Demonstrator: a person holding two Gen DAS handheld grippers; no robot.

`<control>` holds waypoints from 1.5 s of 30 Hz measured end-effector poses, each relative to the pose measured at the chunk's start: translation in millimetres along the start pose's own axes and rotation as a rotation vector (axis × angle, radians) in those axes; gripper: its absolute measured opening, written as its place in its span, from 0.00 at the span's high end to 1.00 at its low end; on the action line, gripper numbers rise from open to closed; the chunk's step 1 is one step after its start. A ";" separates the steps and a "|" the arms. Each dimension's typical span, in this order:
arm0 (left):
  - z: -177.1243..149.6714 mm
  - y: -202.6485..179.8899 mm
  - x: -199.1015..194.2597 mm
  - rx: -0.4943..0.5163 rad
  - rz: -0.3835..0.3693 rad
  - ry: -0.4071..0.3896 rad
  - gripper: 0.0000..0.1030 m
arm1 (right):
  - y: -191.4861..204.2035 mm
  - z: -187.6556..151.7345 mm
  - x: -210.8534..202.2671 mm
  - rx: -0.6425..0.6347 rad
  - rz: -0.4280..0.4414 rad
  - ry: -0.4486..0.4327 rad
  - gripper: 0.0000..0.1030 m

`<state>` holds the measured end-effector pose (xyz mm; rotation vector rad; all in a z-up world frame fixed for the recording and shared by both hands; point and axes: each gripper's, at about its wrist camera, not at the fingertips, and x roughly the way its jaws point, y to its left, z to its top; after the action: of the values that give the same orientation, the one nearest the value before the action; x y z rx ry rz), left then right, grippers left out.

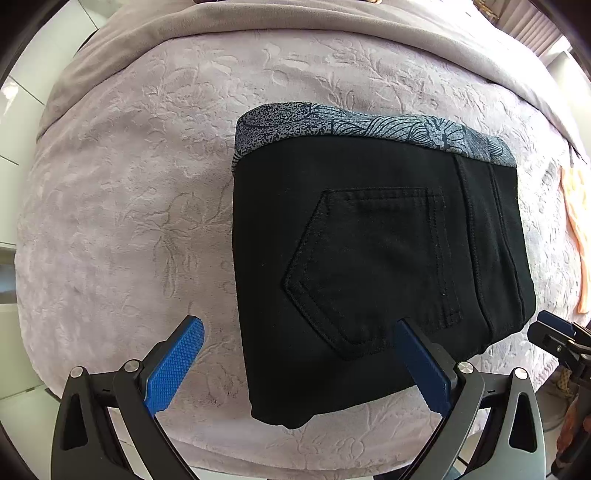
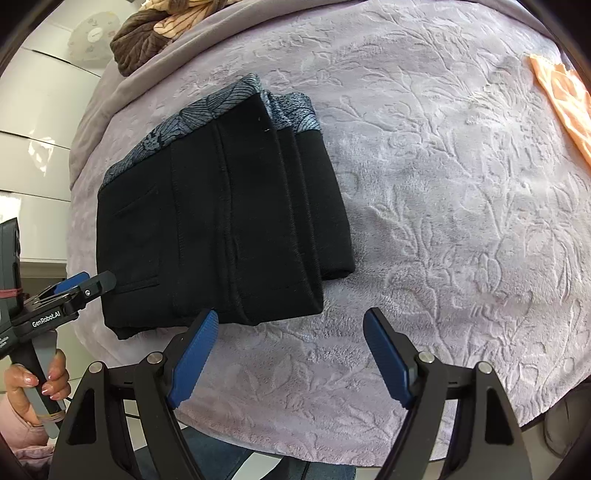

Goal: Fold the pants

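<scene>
Black pants (image 1: 376, 266) lie folded into a compact stack on a lilac embossed blanket (image 1: 122, 206), back pocket up, grey patterned waistband at the far edge. They also show in the right wrist view (image 2: 221, 229). My left gripper (image 1: 301, 325) is open and empty, just above the stack's near edge, right finger over the pocket. My right gripper (image 2: 290, 317) is open and empty, just off the stack's near right corner. The left gripper also shows at the left of the right wrist view (image 2: 92, 282), and the right gripper at the right edge of the left wrist view (image 1: 554, 332).
An orange garment (image 2: 565, 99) lies at the far right of the blanket. A brown and peach cloth pile (image 2: 159, 29) sits at the far left. The blanket's near edge (image 2: 295, 443) drops off just in front of the grippers. White cabinets (image 2: 33, 122) stand at left.
</scene>
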<state>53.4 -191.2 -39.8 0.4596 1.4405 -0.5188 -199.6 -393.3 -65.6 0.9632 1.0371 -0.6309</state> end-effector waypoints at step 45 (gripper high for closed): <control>47.7 54.0 52.8 -0.055 -0.382 0.060 0.00 | -43.6 75.0 39.7 -0.028 0.283 0.112 0.19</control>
<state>126.6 -178.7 -89.3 0.1549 1.6056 -0.7717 -187.6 -480.0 -103.7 1.1058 0.9821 -0.3308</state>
